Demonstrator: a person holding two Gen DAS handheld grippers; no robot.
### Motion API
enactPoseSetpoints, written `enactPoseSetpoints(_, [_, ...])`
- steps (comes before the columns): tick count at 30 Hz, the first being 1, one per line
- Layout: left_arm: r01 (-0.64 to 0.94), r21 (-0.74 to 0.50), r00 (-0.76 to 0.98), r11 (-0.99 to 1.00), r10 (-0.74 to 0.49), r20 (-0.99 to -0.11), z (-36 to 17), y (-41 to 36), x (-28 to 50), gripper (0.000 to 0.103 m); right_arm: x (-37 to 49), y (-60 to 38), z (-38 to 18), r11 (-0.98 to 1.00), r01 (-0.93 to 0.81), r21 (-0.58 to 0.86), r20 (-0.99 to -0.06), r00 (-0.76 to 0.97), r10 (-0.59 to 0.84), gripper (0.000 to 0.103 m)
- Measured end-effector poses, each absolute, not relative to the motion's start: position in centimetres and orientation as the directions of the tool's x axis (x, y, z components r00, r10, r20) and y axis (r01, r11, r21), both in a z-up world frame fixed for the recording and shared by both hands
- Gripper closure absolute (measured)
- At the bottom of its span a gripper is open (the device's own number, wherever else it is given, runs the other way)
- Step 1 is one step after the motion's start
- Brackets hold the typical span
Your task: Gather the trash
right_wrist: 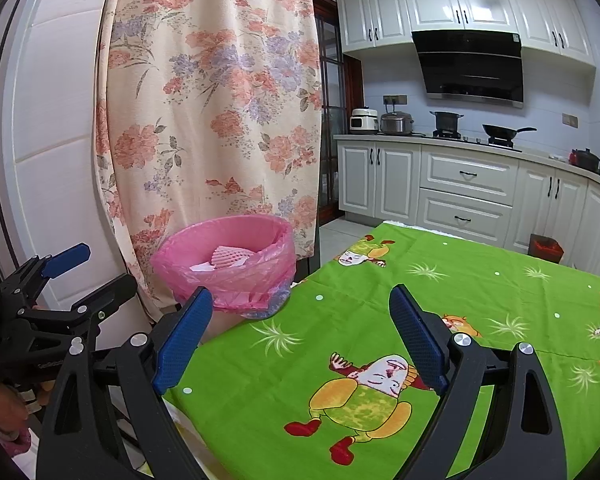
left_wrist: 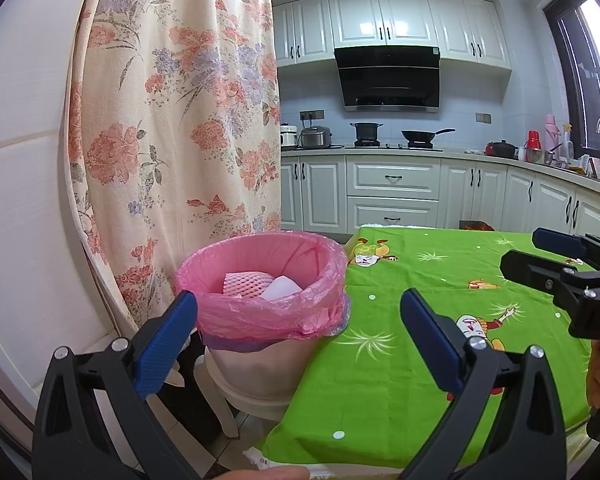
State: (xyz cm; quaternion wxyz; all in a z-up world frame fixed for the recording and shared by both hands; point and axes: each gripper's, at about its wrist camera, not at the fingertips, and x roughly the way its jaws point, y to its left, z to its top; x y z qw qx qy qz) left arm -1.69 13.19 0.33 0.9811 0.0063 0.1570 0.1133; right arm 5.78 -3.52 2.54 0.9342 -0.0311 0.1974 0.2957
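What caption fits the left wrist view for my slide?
Open left gripper hovers between the pink-lined bin holding foam-net trash and the green tablecloth.

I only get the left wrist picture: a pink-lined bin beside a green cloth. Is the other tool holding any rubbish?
Observer: No. The right wrist view shows the right tool open above the green cloth, with nothing between its fingers.
Operator: What is behind the flowery curtain?
Observer: Just past its right edge stands a dark wooden door with glass panes, which your view hides.
Operator: Any rubbish left on the near cloth?
Observer: None that I see. Between the fingers there is only a printed figure with red shoes.
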Motion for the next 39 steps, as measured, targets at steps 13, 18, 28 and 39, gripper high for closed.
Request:
enactPoseSetpoints(13, [-0.216, 0.054, 0.924, 0.975, 0.222, -0.310, 0.3, 13.3, -1.7, 0.005, 5.8, -3.6, 2.5, 0.823, -0.564, 0.067, -0.380, 0.749, 0.543, 0.018])
enactPoseSetpoints(18, [-0.216, 0.057, 0.924, 0.975, 0.223, -0.309, 0.3, 13.2, -1.7, 0.005, 5.8, -3.9, 2.4, 0.825, -0.559, 0.081, -0.372, 0.751, 0.545, 0.019])
enactPoseSetpoints(28, [-0.213, 0.058, 0.925, 0.975, 0.220, -0.310, 0.2, 13.3, -1.6, 0.005, 5.8, -4.4, 2.0, 0.831, -0.550, 0.087, -0.375, 0.755, 0.538, 0.018])
enactPoseSetpoints(39, [-0.195, 0.063, 0.930, 0.979, 0.205, -0.305, 0.4, 12.7, -1.5, 0.005, 6.0, -4.8, 1.6, 0.836, -0.541, 0.092, -0.379, 0.758, 0.531, 0.019])
